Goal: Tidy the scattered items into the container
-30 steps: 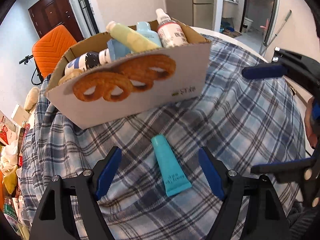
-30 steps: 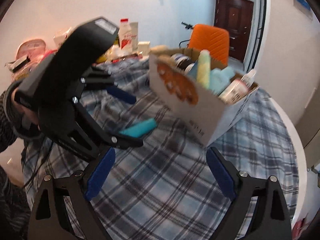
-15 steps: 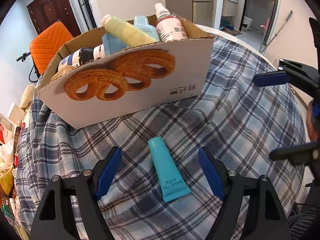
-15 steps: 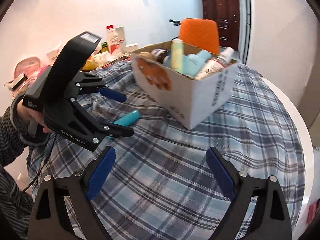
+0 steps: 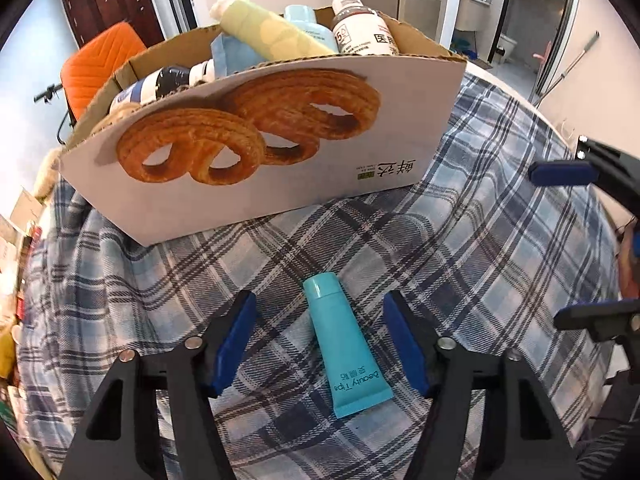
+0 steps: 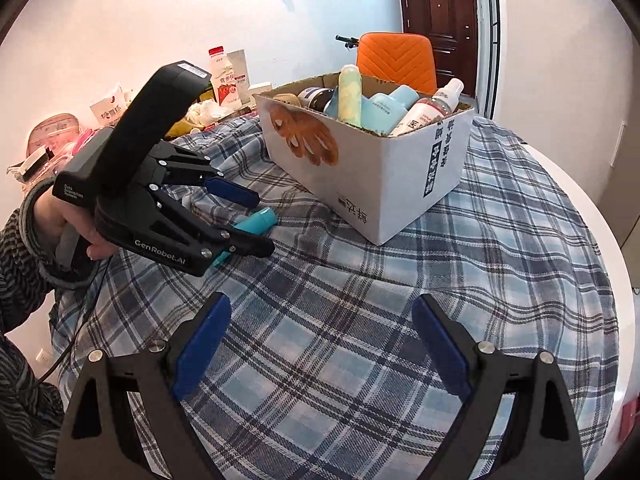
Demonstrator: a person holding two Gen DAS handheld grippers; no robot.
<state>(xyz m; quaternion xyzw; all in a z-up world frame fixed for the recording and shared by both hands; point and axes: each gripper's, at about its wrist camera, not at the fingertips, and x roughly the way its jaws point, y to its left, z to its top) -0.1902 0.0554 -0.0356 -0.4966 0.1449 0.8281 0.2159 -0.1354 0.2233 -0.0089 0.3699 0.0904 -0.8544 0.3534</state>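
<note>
Person's left hand point(image 6: 86, 236): grips the black handle of the left tool at the left edge of the right wrist view, a striped sleeve point(image 6: 16, 248) behind it.
Left gripper point(image 5: 316, 340): jaws closing around the teal tube point(image 5: 344, 344); the blue pads point(image 5: 234, 338) flank it with cloth showing on both sides, so nothing is clamped.
Teal tube: lies flat on the plaid cloth point(image 5: 500, 240), cap end toward the cardboard box point(image 5: 280, 184), near it but apart.
Cardboard box: stands on the cloth, pastry print on its front wall; holds a yellow bottle point(image 5: 272, 38), a light blue bottle point(image 5: 306, 24), a white spray bottle point(image 5: 360, 30) and a dark jar point(image 5: 168, 80).
Right gripper point(image 6: 320, 350): jaws wide apart over bare cloth, holding nothing.
Orange chair point(image 6: 394, 60): behind the box.
</note>
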